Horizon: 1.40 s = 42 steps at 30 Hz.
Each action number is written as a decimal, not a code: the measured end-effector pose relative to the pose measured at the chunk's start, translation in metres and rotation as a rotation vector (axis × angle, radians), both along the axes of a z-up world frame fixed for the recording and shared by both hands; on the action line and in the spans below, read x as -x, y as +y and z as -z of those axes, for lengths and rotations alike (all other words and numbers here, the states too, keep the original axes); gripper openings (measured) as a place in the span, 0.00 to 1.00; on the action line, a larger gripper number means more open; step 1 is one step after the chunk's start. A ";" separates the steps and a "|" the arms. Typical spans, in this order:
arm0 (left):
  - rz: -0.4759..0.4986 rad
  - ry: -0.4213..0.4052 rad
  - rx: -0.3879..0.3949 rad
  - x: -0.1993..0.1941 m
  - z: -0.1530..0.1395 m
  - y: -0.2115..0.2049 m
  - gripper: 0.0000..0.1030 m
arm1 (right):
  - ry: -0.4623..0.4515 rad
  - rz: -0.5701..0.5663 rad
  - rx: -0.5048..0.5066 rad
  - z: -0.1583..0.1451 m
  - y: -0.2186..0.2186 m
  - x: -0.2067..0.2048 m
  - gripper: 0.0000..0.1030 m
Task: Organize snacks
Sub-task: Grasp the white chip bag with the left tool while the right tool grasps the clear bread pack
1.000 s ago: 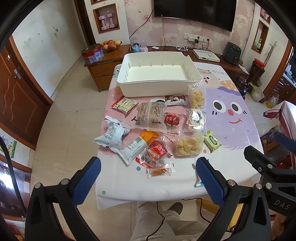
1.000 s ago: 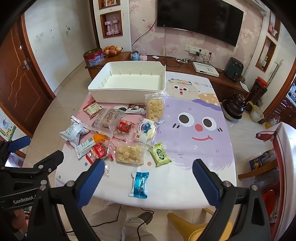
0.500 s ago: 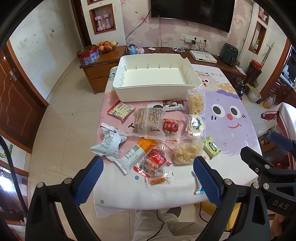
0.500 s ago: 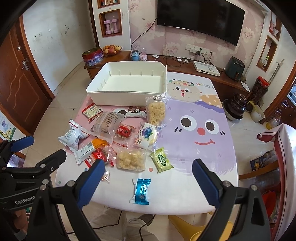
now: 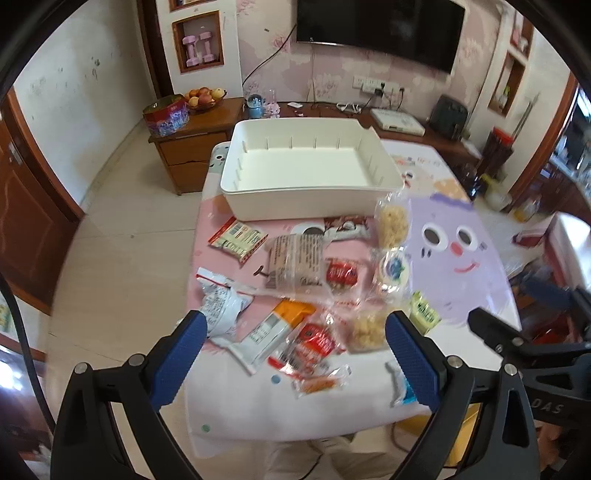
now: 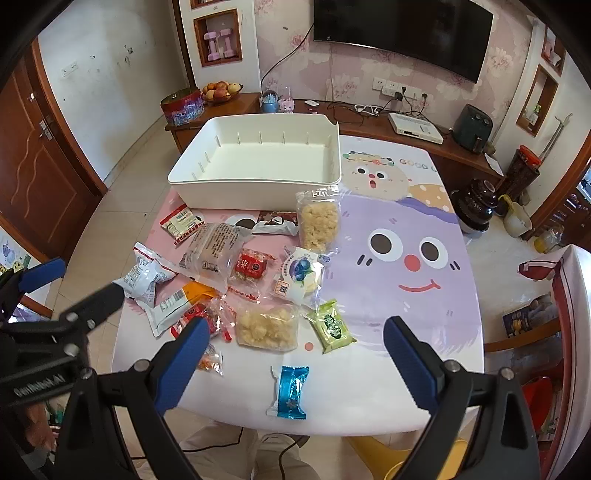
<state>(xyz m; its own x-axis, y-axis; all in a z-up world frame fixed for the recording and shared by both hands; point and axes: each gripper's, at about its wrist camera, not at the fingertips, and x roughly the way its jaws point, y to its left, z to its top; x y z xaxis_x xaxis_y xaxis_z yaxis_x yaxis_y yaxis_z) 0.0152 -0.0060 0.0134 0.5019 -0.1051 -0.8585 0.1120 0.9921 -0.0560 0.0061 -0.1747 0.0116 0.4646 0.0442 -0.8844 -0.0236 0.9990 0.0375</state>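
Hovering over table edge (image 6: 369, 421), left gripper (image 5: 295, 354) and right gripper (image 6: 295, 354) both spread wide, holding nothing. White bin (image 6: 258, 162) bare inside; snack packets (image 6: 255, 269) all scattered on tablecloth just before it. Nothing sorted yet.

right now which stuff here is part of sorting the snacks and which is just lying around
For the job: white bin, blue candy, green packet, popcorn bag, red packet.
Just lying about: fruit bowl, red tin, dumbbells, television.
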 end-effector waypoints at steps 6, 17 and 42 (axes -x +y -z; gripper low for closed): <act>-0.045 0.024 0.025 -0.018 0.007 0.028 0.94 | 0.007 -0.006 -0.010 0.003 0.002 -0.013 0.93; -0.124 0.132 -0.045 -0.053 0.044 0.097 0.94 | 0.056 -0.040 -0.060 0.022 0.017 -0.051 0.88; -0.021 0.384 0.011 -0.117 0.191 0.103 0.81 | 0.293 -0.105 -0.123 0.130 0.115 -0.178 0.87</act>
<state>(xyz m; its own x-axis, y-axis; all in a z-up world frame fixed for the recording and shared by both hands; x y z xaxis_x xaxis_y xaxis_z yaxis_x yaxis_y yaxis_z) 0.1327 0.0973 -0.1773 0.1465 -0.1081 -0.9833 0.0602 0.9931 -0.1002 0.1839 -0.0592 -0.1182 0.1784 0.1936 -0.9647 -0.0967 0.9791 0.1786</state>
